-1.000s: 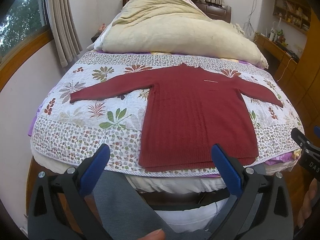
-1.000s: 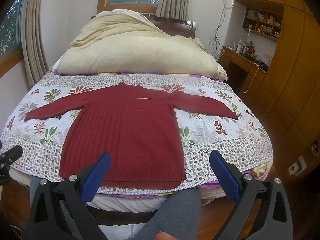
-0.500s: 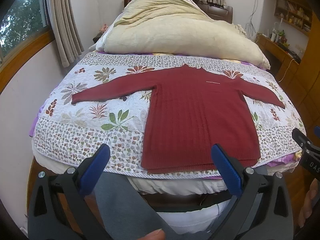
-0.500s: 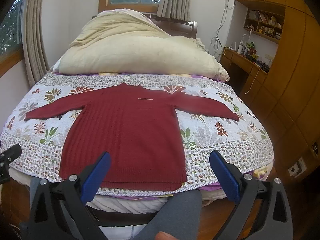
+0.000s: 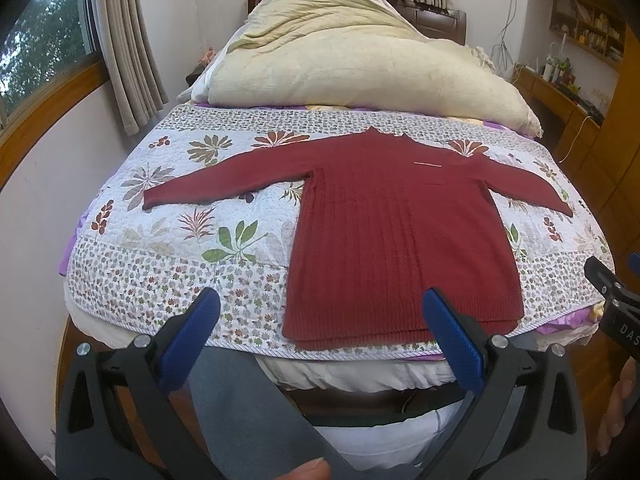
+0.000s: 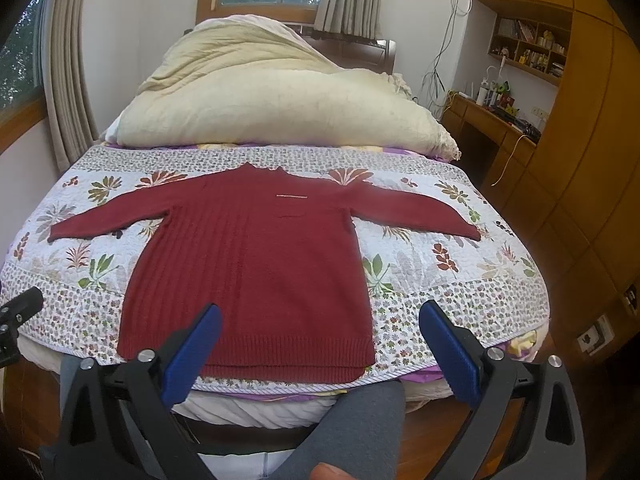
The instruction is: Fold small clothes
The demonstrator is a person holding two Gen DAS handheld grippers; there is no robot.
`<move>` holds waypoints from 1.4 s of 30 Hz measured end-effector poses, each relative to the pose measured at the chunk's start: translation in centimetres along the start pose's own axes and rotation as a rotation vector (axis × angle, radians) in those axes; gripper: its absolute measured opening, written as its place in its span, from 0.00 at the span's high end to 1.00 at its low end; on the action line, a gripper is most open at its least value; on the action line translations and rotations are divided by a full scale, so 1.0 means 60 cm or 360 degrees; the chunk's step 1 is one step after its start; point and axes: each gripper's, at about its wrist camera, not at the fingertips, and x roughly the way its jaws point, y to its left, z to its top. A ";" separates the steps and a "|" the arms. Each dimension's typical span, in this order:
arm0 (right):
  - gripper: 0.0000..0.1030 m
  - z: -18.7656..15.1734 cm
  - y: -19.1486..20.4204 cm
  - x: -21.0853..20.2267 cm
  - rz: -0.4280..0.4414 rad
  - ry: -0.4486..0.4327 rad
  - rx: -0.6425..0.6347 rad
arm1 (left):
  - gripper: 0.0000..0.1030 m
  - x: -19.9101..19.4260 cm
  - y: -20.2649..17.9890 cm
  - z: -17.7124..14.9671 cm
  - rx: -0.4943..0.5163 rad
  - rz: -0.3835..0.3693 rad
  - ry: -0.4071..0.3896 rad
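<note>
A dark red knitted sweater [image 5: 392,232] [image 6: 260,264] lies flat on the floral quilt [image 5: 168,264] [image 6: 440,280], both sleeves spread out and its hem at the bed's near edge. My left gripper [image 5: 320,320] is open and empty, hovering in front of the hem, short of the bed. My right gripper [image 6: 320,328] is likewise open with nothing between its blue pads [image 6: 448,352], held just before the hem. Neither touches the sweater.
A bulky cream duvet [image 5: 360,64] [image 6: 272,108] is piled at the head of the bed. Curtains [image 5: 124,40] and a wall flank the left side. A wooden desk [image 6: 492,128] and cupboards stand to the right. The person's grey-clad legs [image 5: 240,412] are below the grippers.
Both grippers have risen or tilted slightly, so the bed and sweater sit a little lower in view. The sweater has not moved and both grippers remain open.
</note>
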 end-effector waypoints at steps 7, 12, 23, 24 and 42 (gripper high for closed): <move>0.04 0.001 0.002 0.009 -0.0002 0.0008 0.0003 | 0.03 0.002 -0.003 0.001 0.0001 0.0003 0.0003; 0.04 -0.002 -0.001 0.014 0.0005 0.0016 0.0006 | 0.03 0.011 -0.001 0.002 0.0004 0.0008 0.0013; 0.04 -0.003 -0.004 0.032 0.0006 0.0045 0.0010 | 0.03 0.026 -0.012 0.005 0.0005 0.0021 0.0040; 0.04 -0.002 -0.005 0.033 0.0007 0.0048 0.0011 | 0.03 0.028 -0.012 0.006 0.0004 0.0022 0.0044; 0.04 0.010 -0.093 0.184 0.0236 -0.0022 0.0128 | 0.03 0.195 -0.029 0.018 0.0041 -0.0219 0.0132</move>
